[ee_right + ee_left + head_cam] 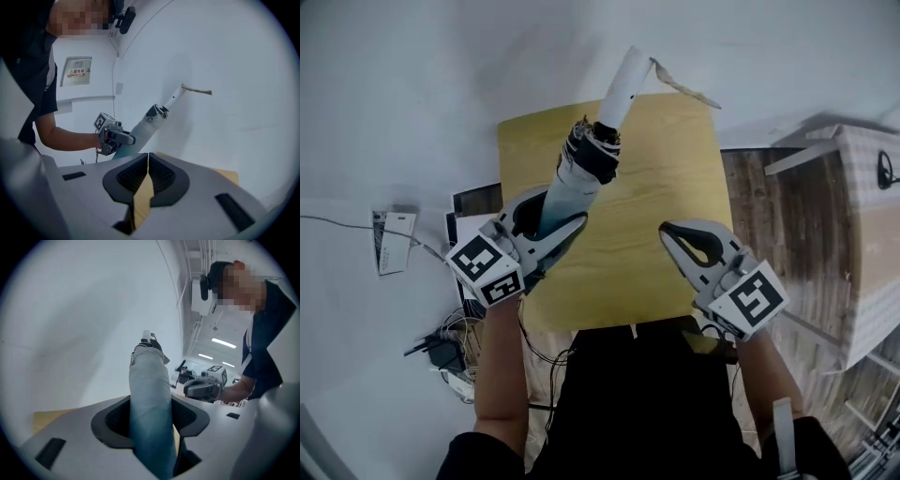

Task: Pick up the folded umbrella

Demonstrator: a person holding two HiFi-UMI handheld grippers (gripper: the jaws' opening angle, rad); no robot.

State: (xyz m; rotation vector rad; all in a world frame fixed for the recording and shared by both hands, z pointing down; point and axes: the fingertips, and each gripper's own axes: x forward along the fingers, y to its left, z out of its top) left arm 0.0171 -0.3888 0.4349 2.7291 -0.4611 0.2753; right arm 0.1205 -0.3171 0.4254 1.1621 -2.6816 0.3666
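Note:
The folded umbrella [572, 183] is pale blue-grey with a black band, a white handle [622, 89] and a tan strap [684, 87]. It slants up and away above the yellow wooden table [675, 187]. My left gripper [555, 211] is shut on the umbrella's fabric body, and the umbrella [149, 394] fills the gap between the pads [112, 420] in the left gripper view. My right gripper [667, 230] hovers to the right, shut with nothing in it, and its jaws meet at the tips [148, 161]. From there the umbrella [143, 129] shows in the left gripper [123, 138].
Cables and a power adapter [450, 352] lie on the floor at lower left, beside a white device [394, 242]. A large pale box [862, 234] stands on the wooden floor at right. White walls rise behind the table.

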